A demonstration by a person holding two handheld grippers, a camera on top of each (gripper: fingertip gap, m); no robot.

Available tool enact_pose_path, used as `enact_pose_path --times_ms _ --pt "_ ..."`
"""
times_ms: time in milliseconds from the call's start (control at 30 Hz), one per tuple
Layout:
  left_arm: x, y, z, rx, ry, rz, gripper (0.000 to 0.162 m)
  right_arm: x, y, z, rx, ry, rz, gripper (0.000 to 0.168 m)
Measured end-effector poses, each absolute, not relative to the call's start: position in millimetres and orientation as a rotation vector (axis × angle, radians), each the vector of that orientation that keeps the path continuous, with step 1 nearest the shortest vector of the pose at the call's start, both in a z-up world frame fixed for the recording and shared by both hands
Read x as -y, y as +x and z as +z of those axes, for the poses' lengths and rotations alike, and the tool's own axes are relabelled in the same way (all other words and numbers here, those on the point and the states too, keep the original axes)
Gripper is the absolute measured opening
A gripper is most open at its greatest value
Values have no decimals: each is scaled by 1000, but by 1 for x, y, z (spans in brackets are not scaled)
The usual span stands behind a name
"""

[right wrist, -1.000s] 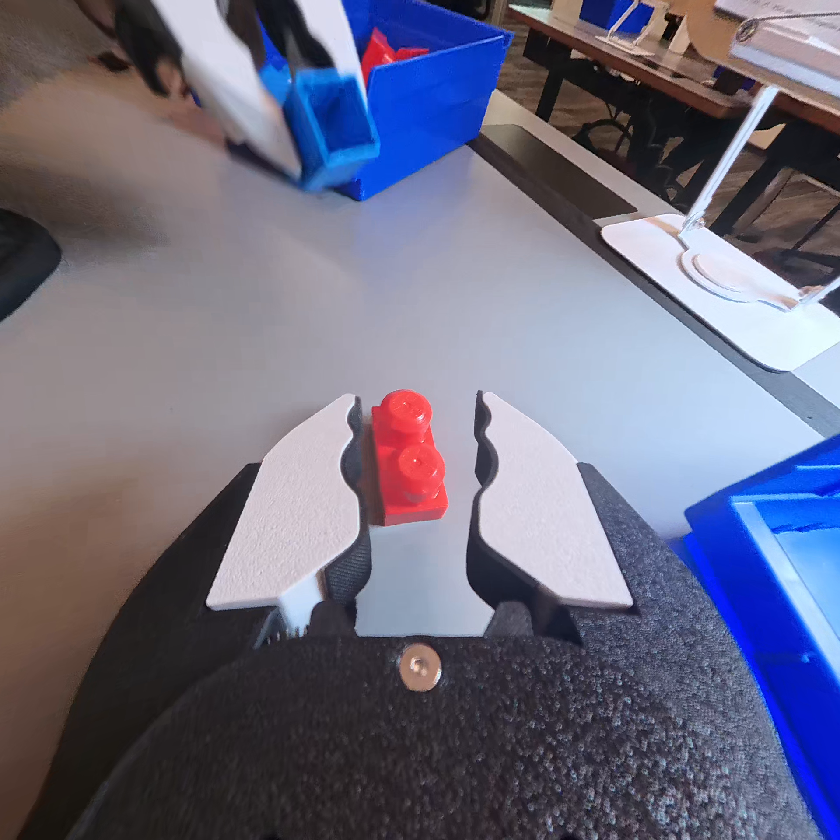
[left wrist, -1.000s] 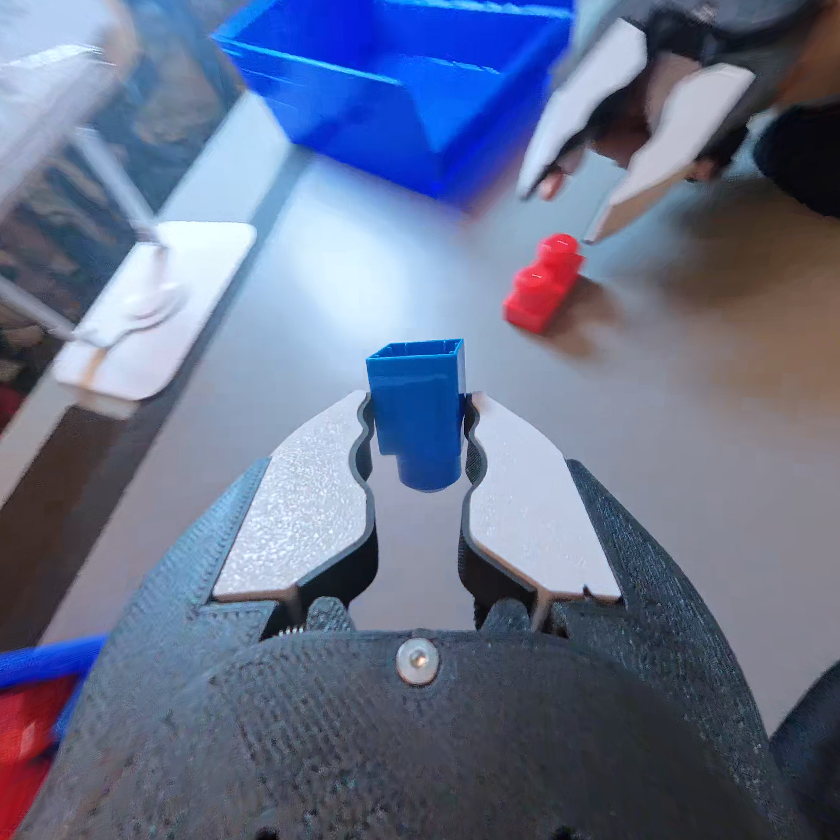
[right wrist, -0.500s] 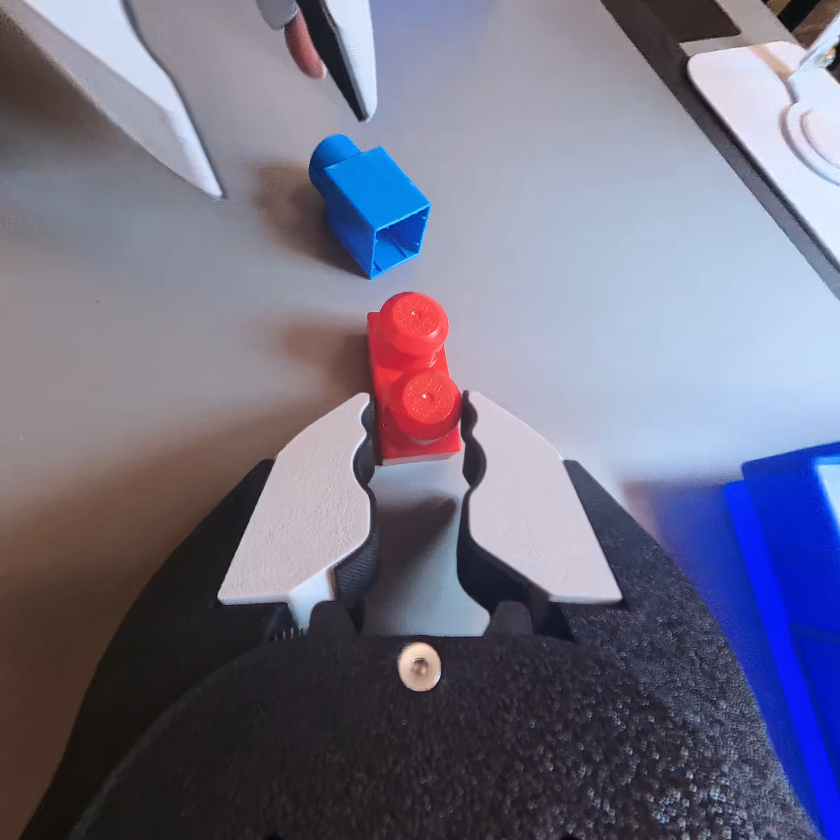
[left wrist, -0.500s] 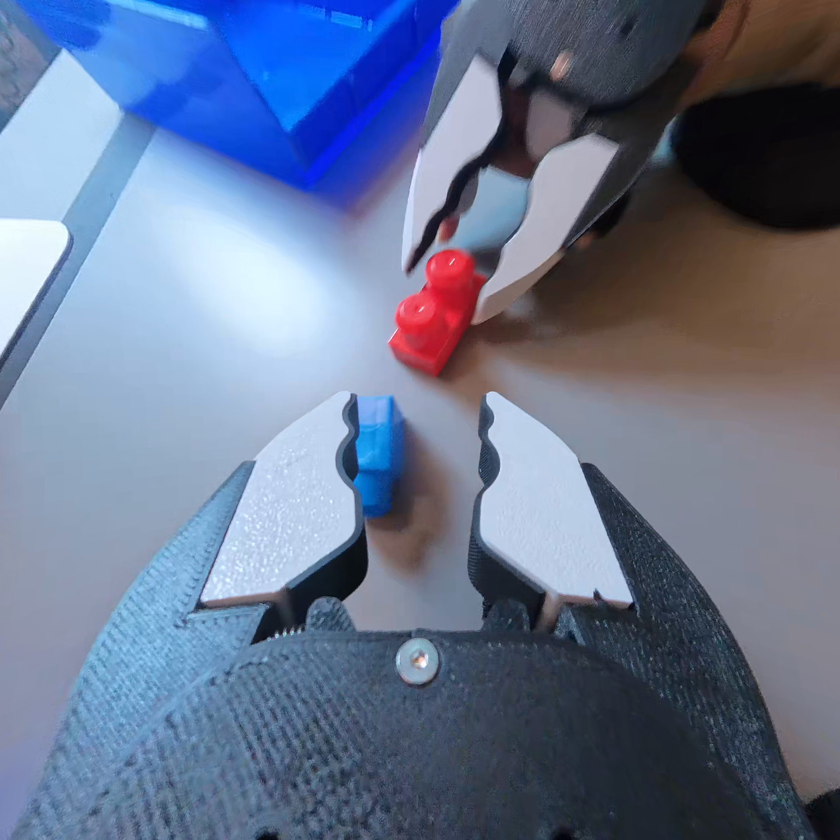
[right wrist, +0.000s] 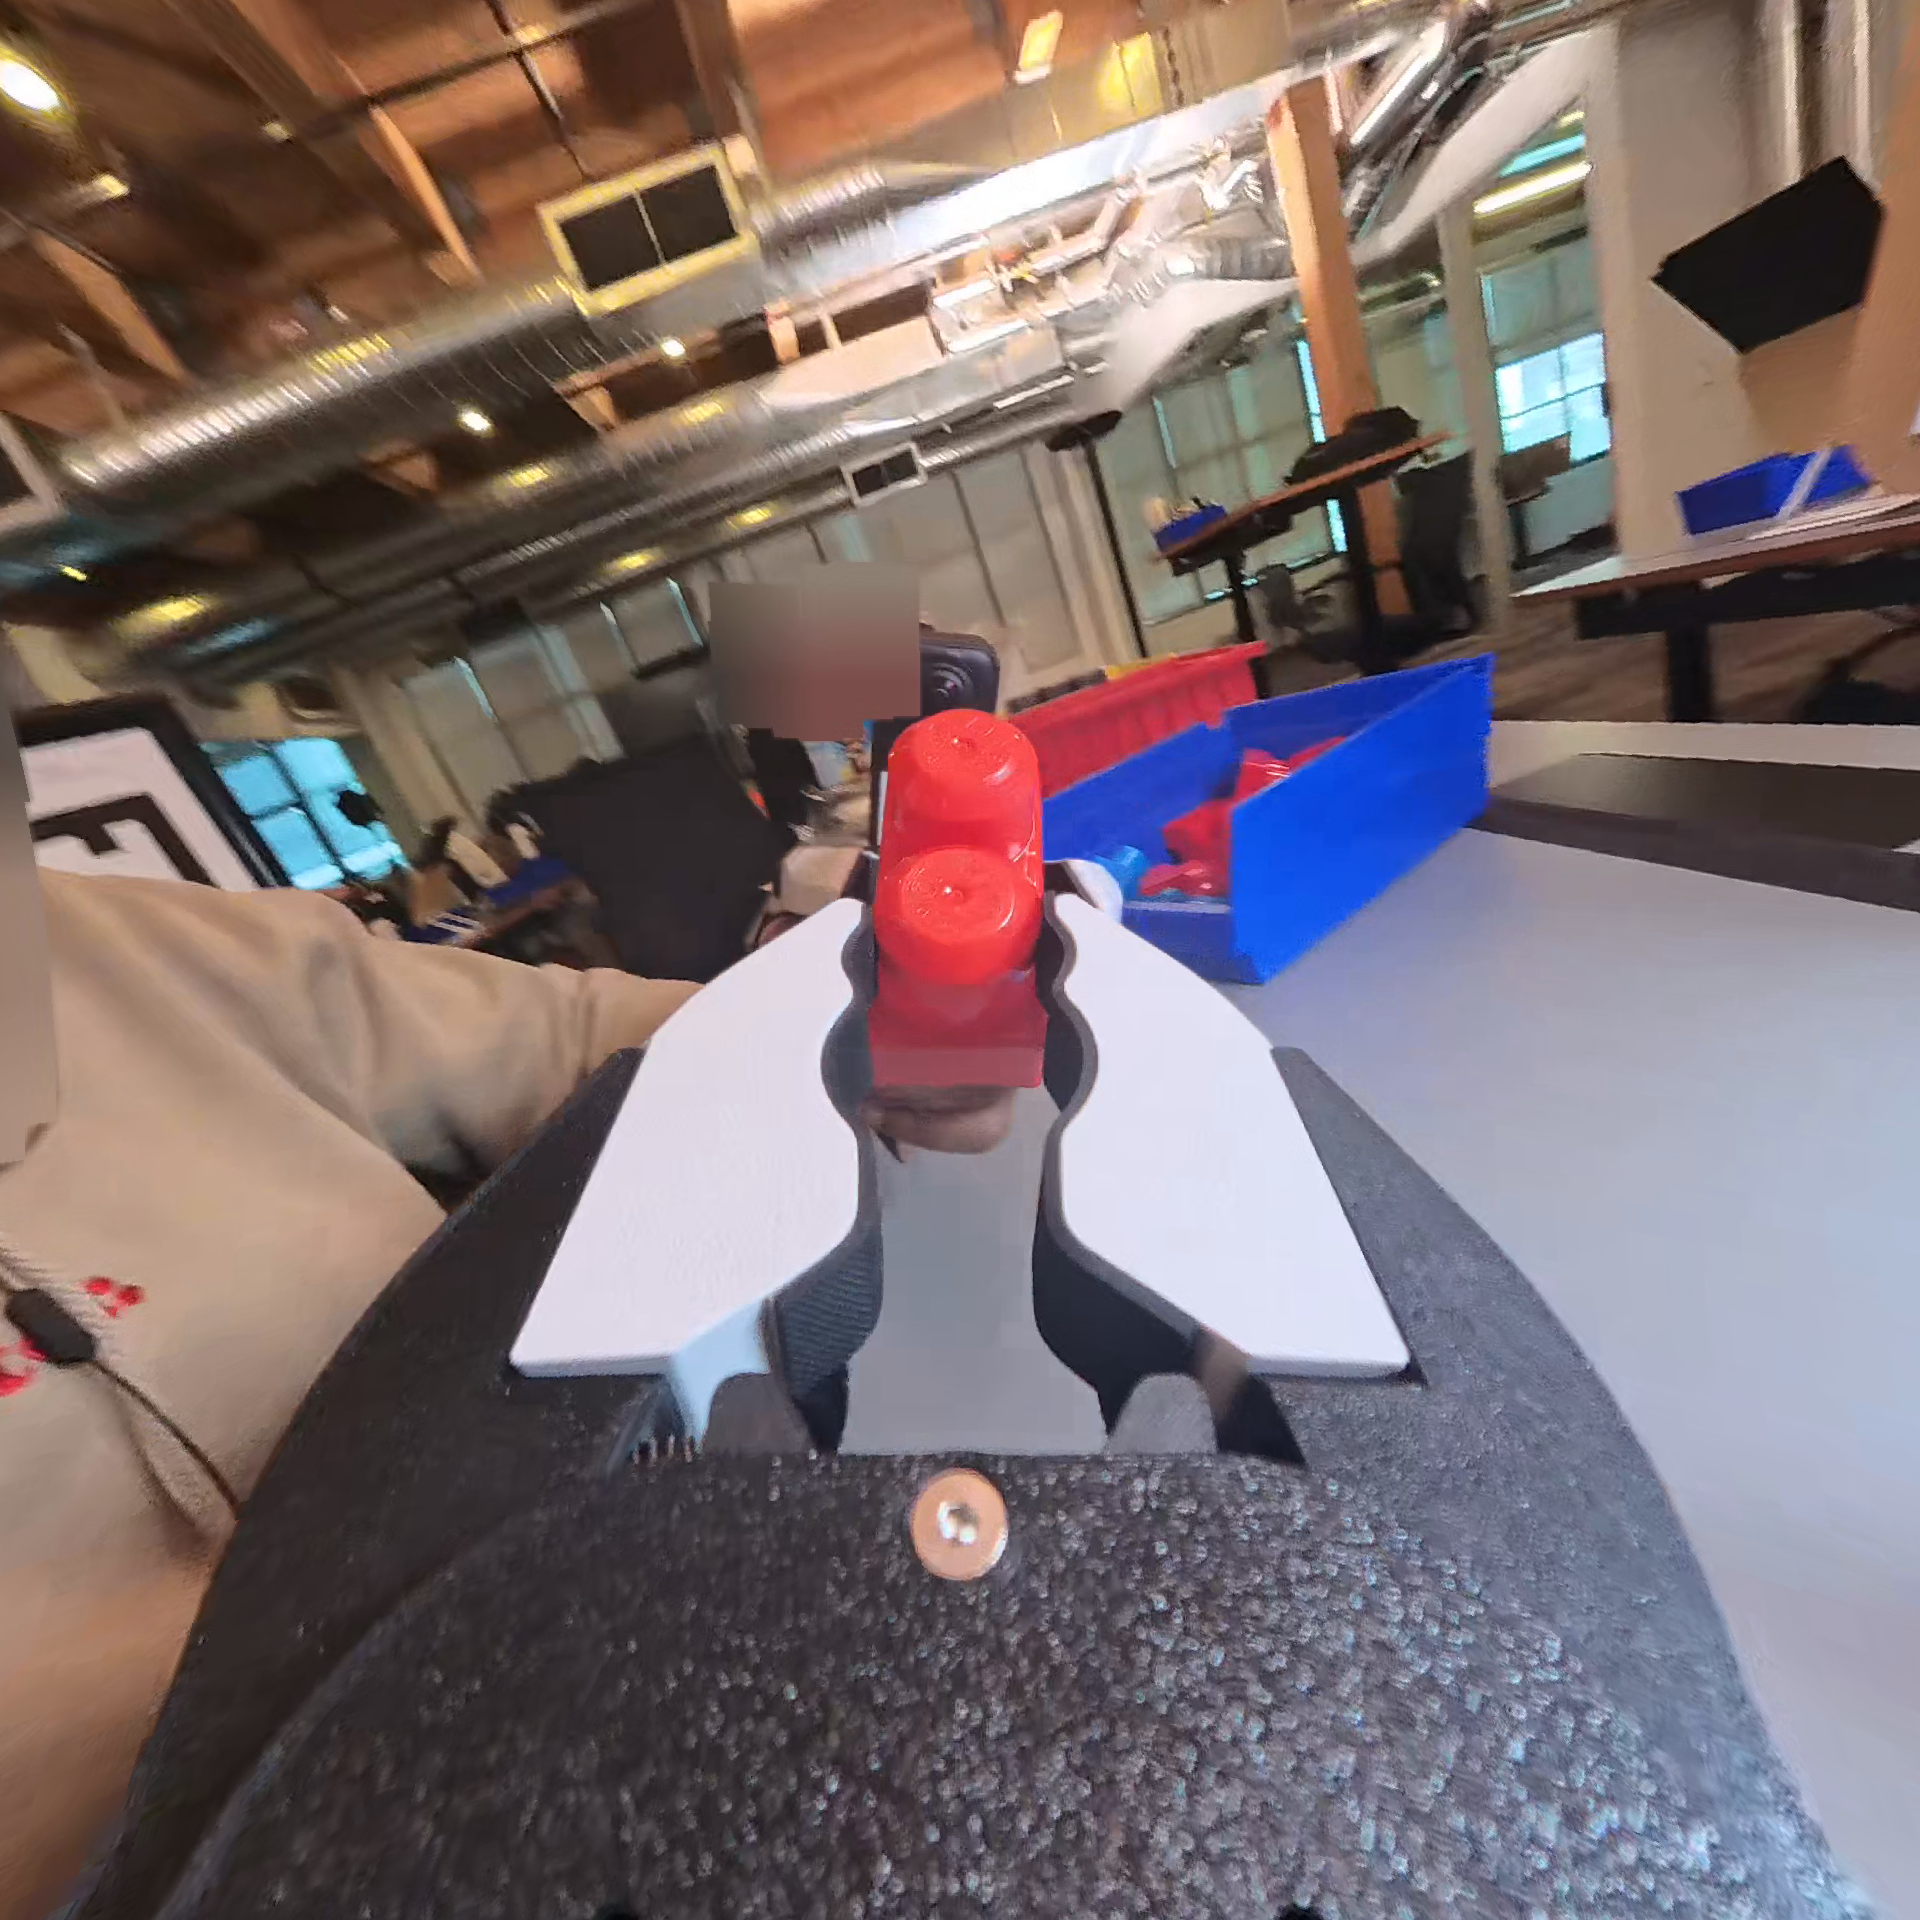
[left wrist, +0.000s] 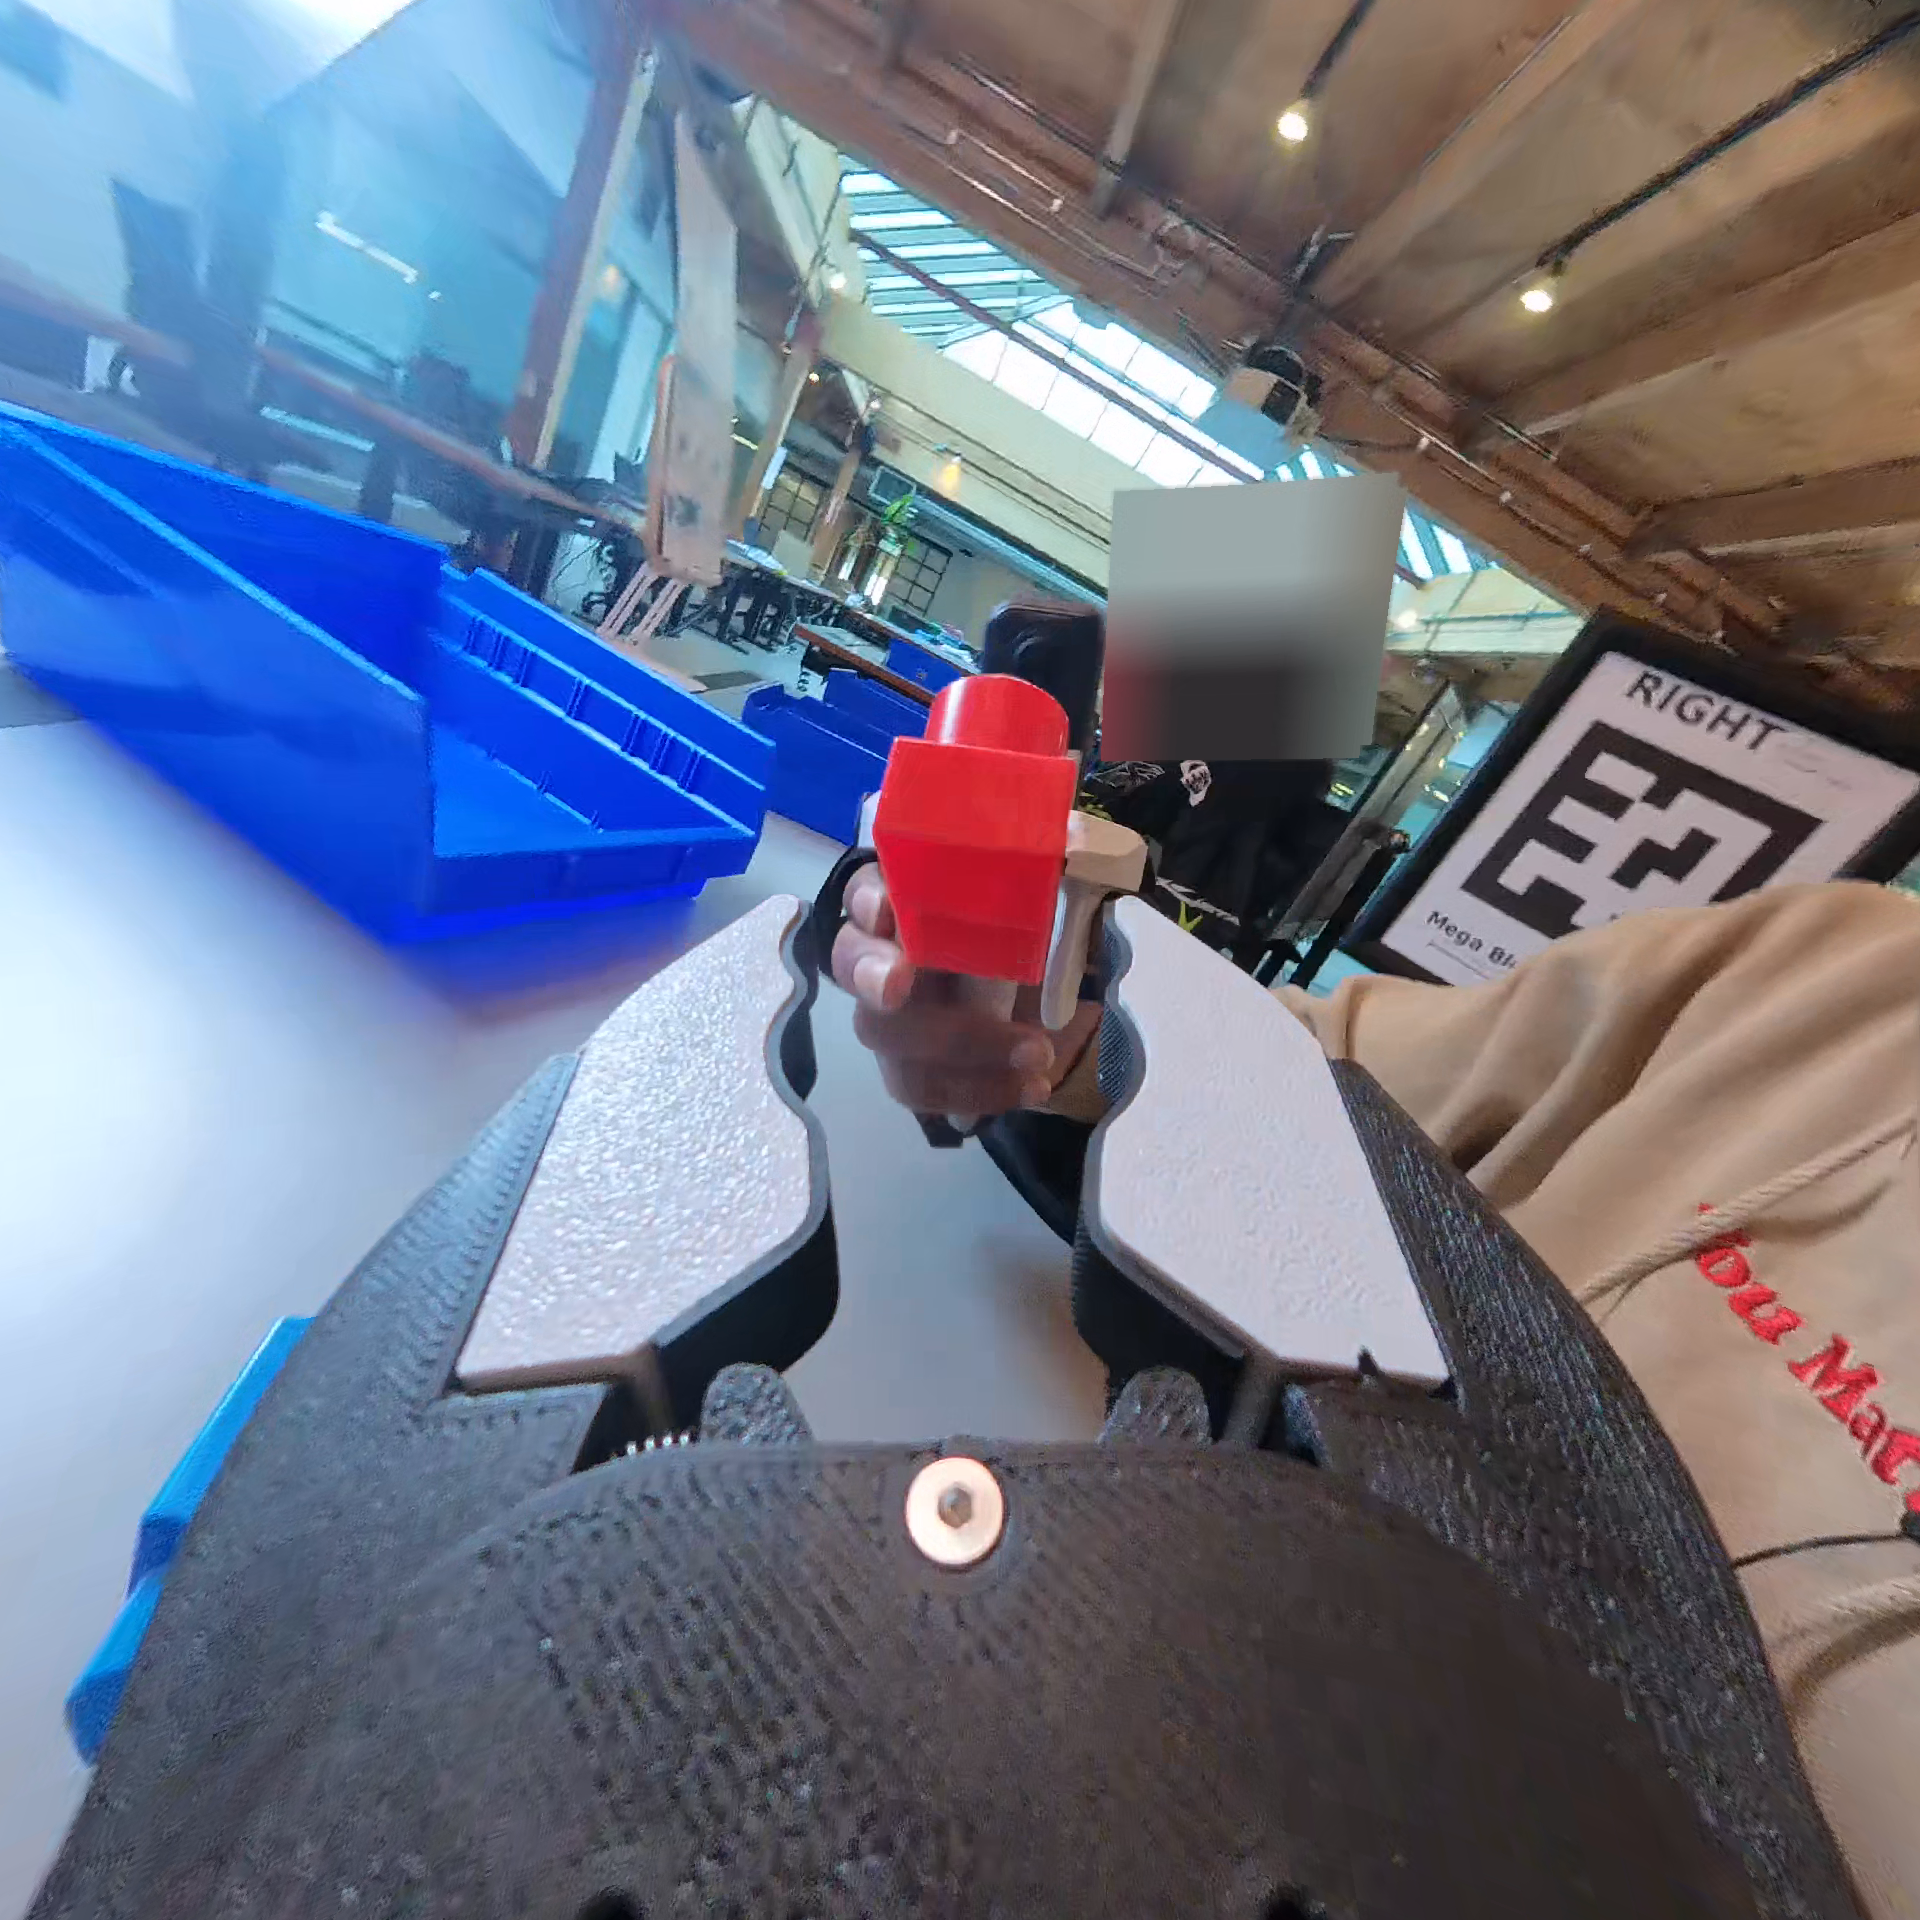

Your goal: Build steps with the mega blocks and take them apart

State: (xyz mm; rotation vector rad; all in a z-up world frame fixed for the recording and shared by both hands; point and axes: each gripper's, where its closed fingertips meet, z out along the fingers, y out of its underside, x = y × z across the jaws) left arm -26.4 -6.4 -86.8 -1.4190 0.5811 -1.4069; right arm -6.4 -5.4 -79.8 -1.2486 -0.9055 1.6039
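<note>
Where spare blocks wait within reach, far right on grey counter [right wrist: 1558, 1143]: blue bin [right wrist: 1351, 790]. Right claw [right wrist: 956, 935] clenched on red two-stud block [right wrist: 956, 914], pinched by its sides and held above counter, studs up, probably to leave hollow base free for pressing onto another piece. Left claw [left wrist: 956, 935] released, empty, aimed at that block from opposite, seemingly ready to steady or take it.

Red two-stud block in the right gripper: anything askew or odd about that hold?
The red two-stud plastic block sits straight between the right gripper fingers, gripped at its near end, raised off the grey table. The left gripper is open and empty. Nothing stands out.
</note>
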Motion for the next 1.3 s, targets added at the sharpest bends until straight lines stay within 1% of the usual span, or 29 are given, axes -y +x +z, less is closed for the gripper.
enact_pose_path --times_ms 133,200,467,533,567,700,767,833,933,1033,1133,1300 --pt "24 -19 -84 -704 -1348 -1364 44 18 -18 -78 880 -1222 1700 30" --pt "21 -22 -86 -702 -1355 -1312 37 20 -20 -80 886 -1221 1700 30" --pt "20 -28 -100 -719 -1426 -1371 35 19 -26 -97 971 -1294 1640 30" --pt "20 -38 -94 -741 -1426 -1369 35 21 -28 -103 1024 -1316 1620 30" --pt "16 -49 -87 -738 -1410 -1328 34 18 -29 -108 1055 -1338 1581 33" --pt "-2 -100 -75 -731 -1446 -1055 34 -6 -34 -145 1316 -1452 1207 43" --pt "-9 -117 -85 -728 -1493 -932 34 -16 -40 -163 1482 -1509 1013 46" --pt "-19 -129 -106 -747 -1562 -785 34 -22 -48 -183 1700 -1539 795 53" --pt "-40 -151 -134 -699 -1665 -667 35 -34 -64 -204 2032 -1446 367 55" --pt "-59 -182 -149 -620 -1730 -557 35 -39 -81 -214 2330 -1352 25 55" --pt "-68 -209 -150 -541 -1746 -502 35 -41 -91 -217 2589 -1275 -298 54" --pt "-70 -233 -134 -489 -1665 -487 35 -39 -89 -227 2882 -1255 -774 54"
